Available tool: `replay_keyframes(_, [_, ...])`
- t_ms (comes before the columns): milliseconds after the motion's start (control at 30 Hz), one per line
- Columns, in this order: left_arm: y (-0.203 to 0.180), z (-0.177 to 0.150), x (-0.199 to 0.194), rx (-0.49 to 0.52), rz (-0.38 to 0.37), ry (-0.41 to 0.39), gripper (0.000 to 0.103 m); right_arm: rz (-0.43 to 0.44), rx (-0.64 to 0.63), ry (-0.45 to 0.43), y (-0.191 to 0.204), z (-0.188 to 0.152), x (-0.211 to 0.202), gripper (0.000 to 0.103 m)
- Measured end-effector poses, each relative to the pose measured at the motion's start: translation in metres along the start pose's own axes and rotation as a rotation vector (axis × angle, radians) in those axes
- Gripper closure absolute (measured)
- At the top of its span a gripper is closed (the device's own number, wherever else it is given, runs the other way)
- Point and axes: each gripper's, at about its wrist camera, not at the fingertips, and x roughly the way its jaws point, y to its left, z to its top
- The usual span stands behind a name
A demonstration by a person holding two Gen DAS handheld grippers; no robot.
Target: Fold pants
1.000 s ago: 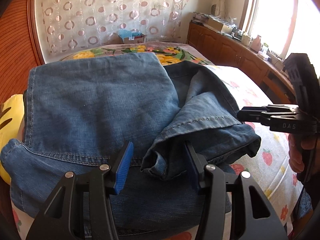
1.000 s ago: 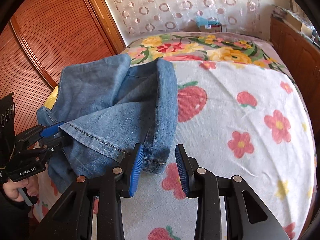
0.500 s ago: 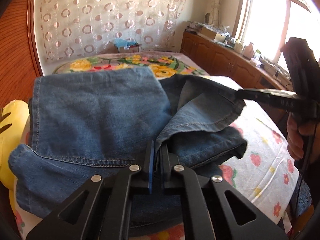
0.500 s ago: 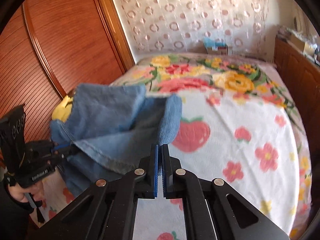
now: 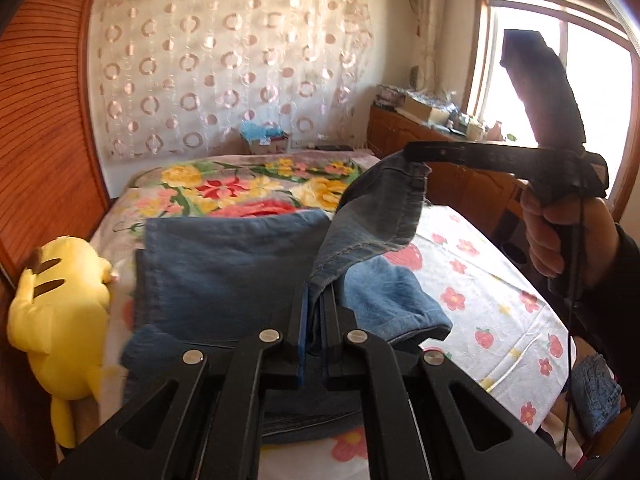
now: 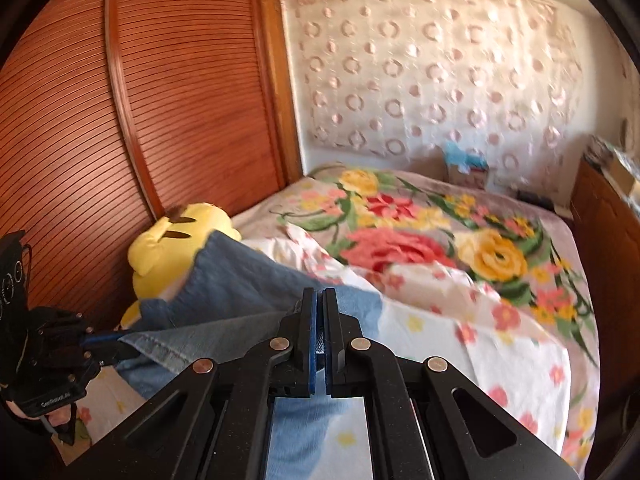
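Note:
The blue denim pants (image 5: 224,272) lie partly folded on the bed, and they also show in the right wrist view (image 6: 240,288). My left gripper (image 5: 316,300) is shut on a hem edge of the pants near the front of the bed. My right gripper (image 6: 319,300) is shut on the other end of that hem. In the left wrist view the right gripper (image 5: 416,154) holds its corner lifted high above the bed. The stretch of denim between the two grippers hangs in the air. In the right wrist view the left gripper (image 6: 116,346) shows at the far left, clamped on the hem.
A yellow plush toy (image 5: 56,312) lies at the bed's left edge against the wooden wardrobe (image 6: 140,120). The bed has a flowered sheet (image 5: 480,292). A wooden cabinet (image 5: 472,176) with clutter runs along the right under the window. A box (image 5: 266,142) sits at the head.
Both grippers closed on the hem of the pants and have lifted it up. The right gripper has risen higher, pulling the denim off the bed.

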Motion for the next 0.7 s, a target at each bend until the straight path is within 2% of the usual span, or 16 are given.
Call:
replay_keyframes(167, [0.031, -0.003, -0.012, -0.034, 0.035, -0.005, 0.098, 0.035, -0.054, -0.005, 0.022, 0.021, 0.024, 0.101])
replay_keyframes(267, [0.055, -0.012, -0.008, -0.071, 0.056, 0.007, 0.098, 0.051, -0.076, 0.010, 0.030, 0.035, 0.054, 0.101])
replay_keyframes(700, [0.110, -0.066, 0.029, -0.191, 0.093, 0.109, 0.098, 0.122, -0.171, 0.131, 0.060, 0.060, 0.167, 0.101])
